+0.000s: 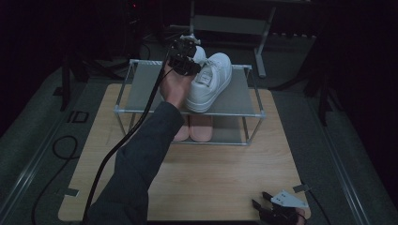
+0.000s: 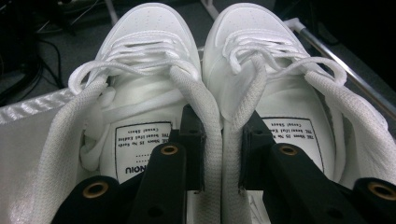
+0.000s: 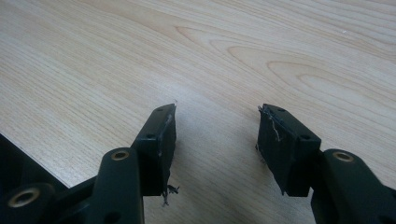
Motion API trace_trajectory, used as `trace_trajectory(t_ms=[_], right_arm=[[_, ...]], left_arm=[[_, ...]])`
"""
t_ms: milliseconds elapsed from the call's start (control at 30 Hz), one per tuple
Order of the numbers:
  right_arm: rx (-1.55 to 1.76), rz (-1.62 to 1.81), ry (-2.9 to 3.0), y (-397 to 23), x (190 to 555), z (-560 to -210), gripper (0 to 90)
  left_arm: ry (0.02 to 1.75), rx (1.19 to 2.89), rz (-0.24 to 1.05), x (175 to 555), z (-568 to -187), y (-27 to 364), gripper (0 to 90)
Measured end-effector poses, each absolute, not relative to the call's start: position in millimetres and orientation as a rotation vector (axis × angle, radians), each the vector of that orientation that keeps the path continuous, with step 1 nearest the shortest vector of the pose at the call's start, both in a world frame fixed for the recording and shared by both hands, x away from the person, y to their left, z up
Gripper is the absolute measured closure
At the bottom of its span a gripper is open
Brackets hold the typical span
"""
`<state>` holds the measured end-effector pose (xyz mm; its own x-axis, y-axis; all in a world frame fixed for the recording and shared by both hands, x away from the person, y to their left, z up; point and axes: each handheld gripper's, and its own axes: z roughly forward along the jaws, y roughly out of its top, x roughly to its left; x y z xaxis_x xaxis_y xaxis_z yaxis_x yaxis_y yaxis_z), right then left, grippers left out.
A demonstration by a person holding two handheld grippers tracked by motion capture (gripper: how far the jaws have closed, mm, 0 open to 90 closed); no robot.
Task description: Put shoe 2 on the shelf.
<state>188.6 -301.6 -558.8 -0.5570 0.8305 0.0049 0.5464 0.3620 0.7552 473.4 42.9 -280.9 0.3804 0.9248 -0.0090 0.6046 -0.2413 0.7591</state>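
Note:
A pair of white sneakers point(image 1: 211, 82) stands on the top shelf of a low metal shoe rack point(image 1: 234, 101). In the left gripper view the left shoe point(image 2: 149, 28) and the right shoe point(image 2: 261, 28) lie side by side, toes pointing away. My left gripper point(image 2: 222, 140) has one jaw inside each shoe and pinches their two touching inner walls together. From above, the left gripper point(image 1: 184, 58) sits over the heels of the pair. My right gripper point(image 1: 261, 199) rests at the table's front right, and its jaws point(image 3: 217, 126) stand open over bare wood.
A pair of pink slippers point(image 1: 199, 127) lies on the rack's lower shelf. The rack stands at the far middle of the wooden table point(image 1: 225, 164). A black cable point(image 1: 117, 145) trails from the left gripper along the sleeve. Dark stands and a desk frame lie beyond the table.

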Motion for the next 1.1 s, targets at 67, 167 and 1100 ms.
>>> trace_trajectory(t_ms=[67,167,1100], right_arm=[[1.204,1.030,2.251,-301.6,188.6,-558.8,46.1],[1.205,1.031,2.250,-301.7,188.7,-558.9,46.1],[1.198,1.019,2.252,-300.5,188.6,-558.6,46.1]], left_arm=[[1.318,1.952,0.601,473.4,-282.9,43.2,75.4],[1.328,1.949,0.600,473.9,-284.4,44.1,75.4],[1.510,1.832,0.639,478.8,-295.9,51.6,75.1]])
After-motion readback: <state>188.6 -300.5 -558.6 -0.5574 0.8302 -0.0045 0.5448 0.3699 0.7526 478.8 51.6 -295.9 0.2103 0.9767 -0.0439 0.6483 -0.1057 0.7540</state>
